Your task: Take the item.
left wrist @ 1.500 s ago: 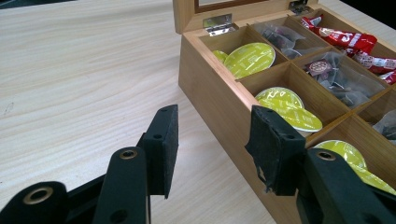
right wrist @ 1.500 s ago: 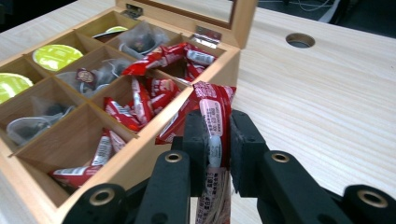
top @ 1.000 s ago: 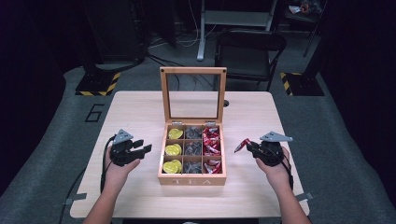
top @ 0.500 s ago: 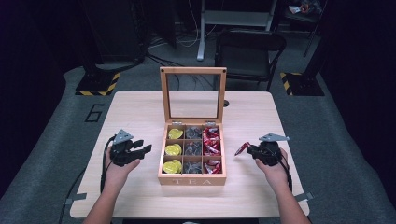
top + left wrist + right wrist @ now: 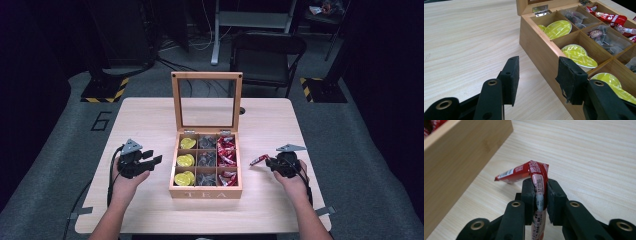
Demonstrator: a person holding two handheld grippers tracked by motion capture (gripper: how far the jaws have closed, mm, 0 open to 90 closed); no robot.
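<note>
A wooden tea box (image 5: 206, 190) with its glass lid up stands mid-table; its wall (image 5: 541, 57) fills the right of the left gripper view. Its compartments hold yellow-green capsules (image 5: 559, 28), dark tea bags (image 5: 607, 37) and red sachets (image 5: 614, 18). My right gripper (image 5: 270, 162), just right of the box, is shut on a red sachet (image 5: 534, 173) that bends over the jaws, low above the table. My left gripper (image 5: 150, 161) is open and empty, left of the box, jaws pointing toward its side wall.
The light wooden table (image 5: 145, 125) has free room left, right and behind the box. The upright lid (image 5: 206, 102) stands at the box's back. A black chair (image 5: 267, 55) and equipment stands are on the floor beyond the table's far edge.
My right gripper has sunk a little toward the table with the red sachet in it. The left gripper has kept still.
</note>
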